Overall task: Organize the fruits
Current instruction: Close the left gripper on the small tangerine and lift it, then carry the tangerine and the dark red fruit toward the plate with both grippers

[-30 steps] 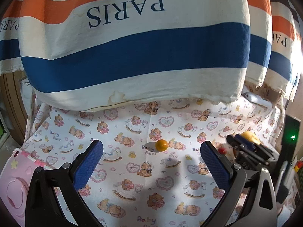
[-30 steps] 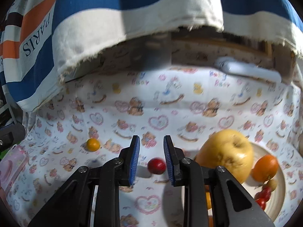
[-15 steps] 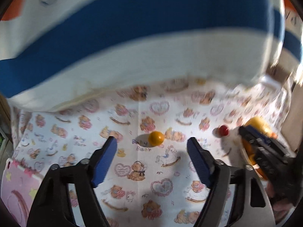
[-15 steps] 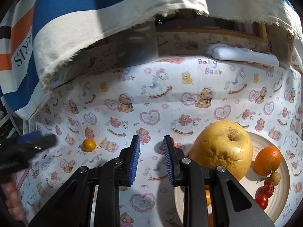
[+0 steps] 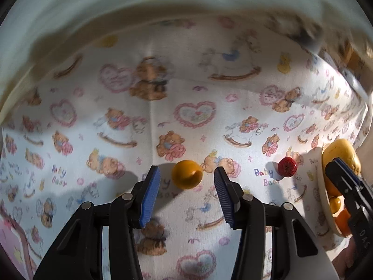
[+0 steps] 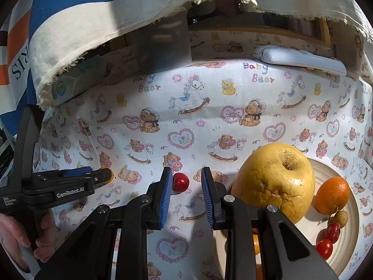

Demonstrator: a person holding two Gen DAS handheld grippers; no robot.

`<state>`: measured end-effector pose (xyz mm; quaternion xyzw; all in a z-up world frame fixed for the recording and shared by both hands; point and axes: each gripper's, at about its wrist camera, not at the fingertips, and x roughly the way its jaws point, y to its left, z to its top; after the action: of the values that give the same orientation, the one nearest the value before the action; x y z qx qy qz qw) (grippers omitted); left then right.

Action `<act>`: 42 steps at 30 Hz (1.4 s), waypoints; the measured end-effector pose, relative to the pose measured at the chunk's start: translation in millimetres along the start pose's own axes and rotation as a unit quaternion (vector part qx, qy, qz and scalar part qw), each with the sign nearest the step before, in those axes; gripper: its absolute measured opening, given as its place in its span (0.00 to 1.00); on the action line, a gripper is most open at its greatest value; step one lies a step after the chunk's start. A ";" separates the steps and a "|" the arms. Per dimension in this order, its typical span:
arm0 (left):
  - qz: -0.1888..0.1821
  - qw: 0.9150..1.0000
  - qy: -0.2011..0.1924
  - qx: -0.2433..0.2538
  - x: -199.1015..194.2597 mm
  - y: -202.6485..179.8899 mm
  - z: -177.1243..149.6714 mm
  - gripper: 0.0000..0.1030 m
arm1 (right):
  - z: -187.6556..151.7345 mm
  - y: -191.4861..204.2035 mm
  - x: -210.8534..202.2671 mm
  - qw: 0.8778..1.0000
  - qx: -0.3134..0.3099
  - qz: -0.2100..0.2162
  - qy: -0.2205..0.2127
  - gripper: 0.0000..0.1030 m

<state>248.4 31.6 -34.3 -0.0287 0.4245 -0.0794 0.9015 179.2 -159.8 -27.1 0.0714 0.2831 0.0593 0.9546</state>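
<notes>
On the "Baby Bear" cloth (image 6: 258, 74), "GenRobot.AI" left tool (image 5: 187, 182) closing, pads off orange ball (image 5: 186, 174); right tool (image 6: 186, 182) closed, empty.

My work surface is covered by a white cloth (image 6: 209, 107) printed with teddy bears, hearts, rocking horses and "Baby Bear" lettering. Directly on it lie a small orange fruit (image 5: 187, 174) and, well to its right, a small red fruit (image 5: 287, 166). Further right rests a cream plate (image 6: 349, 214) bearing a big yellow fruit (image 6: 275, 179), an orange (image 6: 332, 194) and a few little ones. At the far edge a white remote (image 6: 300, 59) lies on the cloth
</notes>
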 end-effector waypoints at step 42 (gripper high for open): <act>0.004 0.991 -0.129 -0.016 -53.3 9.4 -29.5 0.28 | 24.2 21.9 59.0 0.984 -0.083 -0.062 0.143 0.40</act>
<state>193.4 50.3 -13.6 -0.0519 0.3057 -0.0648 0.9485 240.0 -131.7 -34.6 -0.0348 0.4144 0.0326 0.9089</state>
